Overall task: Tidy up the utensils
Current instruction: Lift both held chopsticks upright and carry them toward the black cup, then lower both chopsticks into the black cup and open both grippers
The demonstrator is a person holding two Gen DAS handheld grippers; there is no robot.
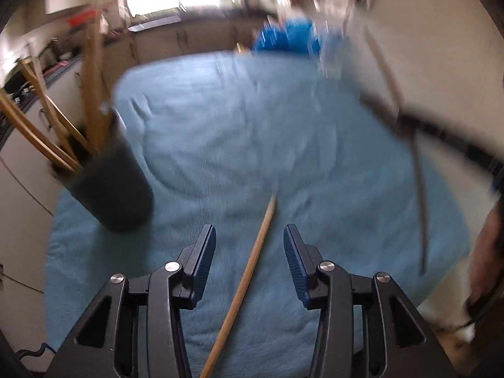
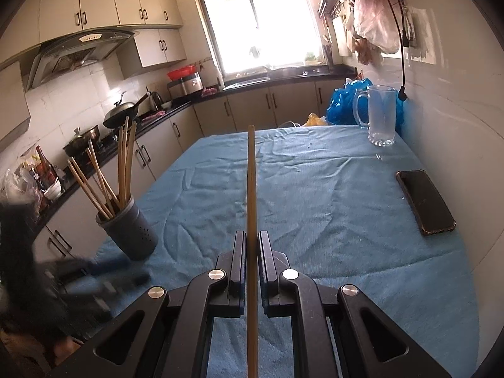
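The left wrist view is smeared with motion blur. The left gripper [image 1: 249,236] stands wide, its fingers holding nothing, above a blue cloth [image 1: 283,132] that covers the table. A single wooden chopstick [image 1: 244,283] lies on the cloth between the spread fingers without touching either one; its long axis runs forward and slightly right, away from the camera. Ahead and to the left stands a dark utensil holder [image 1: 110,186] with several chopsticks [image 1: 91,94] leaning out of it. The dark streak at the right edge is too blurred to name.

The right wrist view is sharp. The right gripper [image 2: 251,239] is closed narrow on a second chopstick [image 2: 251,182], pinched between the pads, its long axis pointing straight ahead along the fingers and its far tip raised above the blue cloth [image 2: 315,189]. The perforated utensil holder [image 2: 132,230] sits forward and to the left of this gripper, near the table's left edge, upright, already bearing a bundle of chopsticks [image 2: 123,163]. A glass mug [image 2: 379,116] and a phone [image 2: 425,201] lie well apart on the right. The blurred left gripper [image 2: 94,277] is nearer the holder, yet only the right one carries a stick; the likely next move swings that stick leftward and tips it upright over the holder's mouth.
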